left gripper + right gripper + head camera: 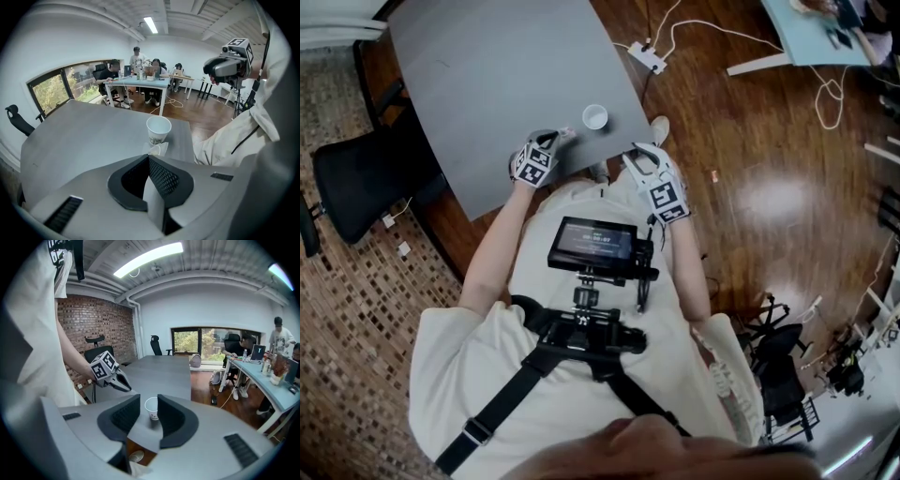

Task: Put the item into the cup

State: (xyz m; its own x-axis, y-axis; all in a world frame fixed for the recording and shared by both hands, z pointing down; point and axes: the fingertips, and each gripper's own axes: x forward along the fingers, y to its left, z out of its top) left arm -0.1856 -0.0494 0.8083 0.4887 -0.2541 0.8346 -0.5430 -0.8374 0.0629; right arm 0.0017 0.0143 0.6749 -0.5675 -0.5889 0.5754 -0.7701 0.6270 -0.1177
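A white paper cup (594, 116) stands upright near the near edge of the grey table (487, 84). My left gripper (562, 137) hovers just left of it, shut on a small pale, translucent item (158, 149) that sticks out of the jaw tips. In the left gripper view the cup (159, 130) sits right behind the item. My right gripper (632, 156) hangs off the table's near corner, open and empty. Between its jaws in the right gripper view I see the cup (152, 408), and to the left the left gripper (127, 388).
A black office chair (347, 187) stands left of the table. A power strip (647, 56) and cables lie on the wooden floor beyond the table's right edge. People sit at a light desk (140, 80) far behind. A screen rig (593, 246) hangs on the person's chest.
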